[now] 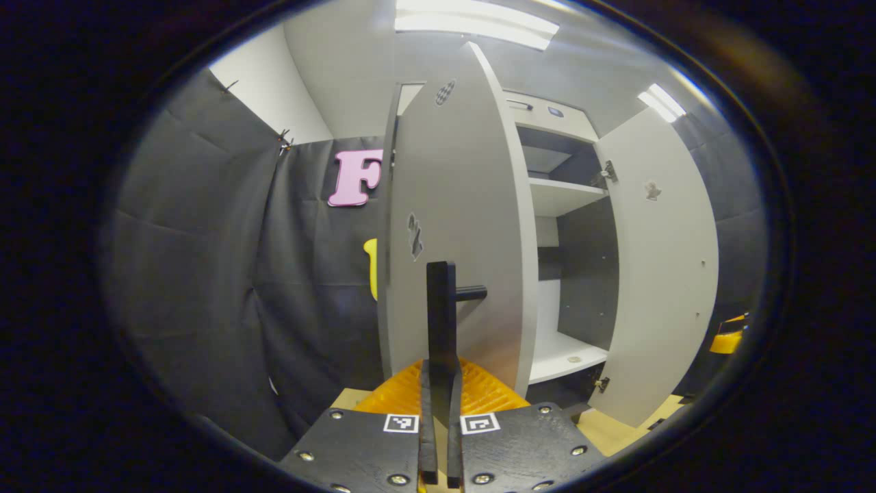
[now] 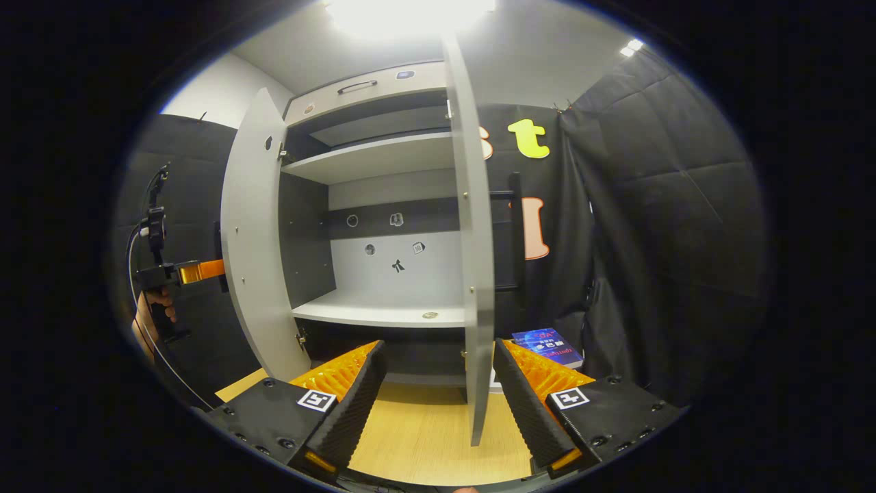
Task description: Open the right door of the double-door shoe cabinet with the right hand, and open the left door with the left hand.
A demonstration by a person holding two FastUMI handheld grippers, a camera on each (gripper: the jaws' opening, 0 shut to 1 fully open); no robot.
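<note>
In the left gripper view, the left gripper (image 1: 441, 383) is squeezed tight on the black handle (image 1: 442, 322) of the left door (image 1: 452, 226). The two fingers sit right together with the handle between them. The left door is swung out wide. Past it are the white shelves (image 1: 564, 195) of the shoe cabinet and the right door (image 1: 660, 274), which is open too.

In the right gripper view, the right gripper (image 2: 438, 397) has its fingers spread far apart and holds nothing. The right door (image 2: 472, 260) stands edge-on between the fingers, not touching them. Its black handle (image 2: 514, 233) is on the far side. The left door (image 2: 253, 253) is open, and a hand (image 2: 154, 308) holds the other gripper beside it. A book (image 2: 547, 346) lies on the counter (image 2: 424, 431).

I think both doors are about done. If the left gripper pulls harder, the door could strain its hinge. The right door is let go, so it could swing back.
</note>
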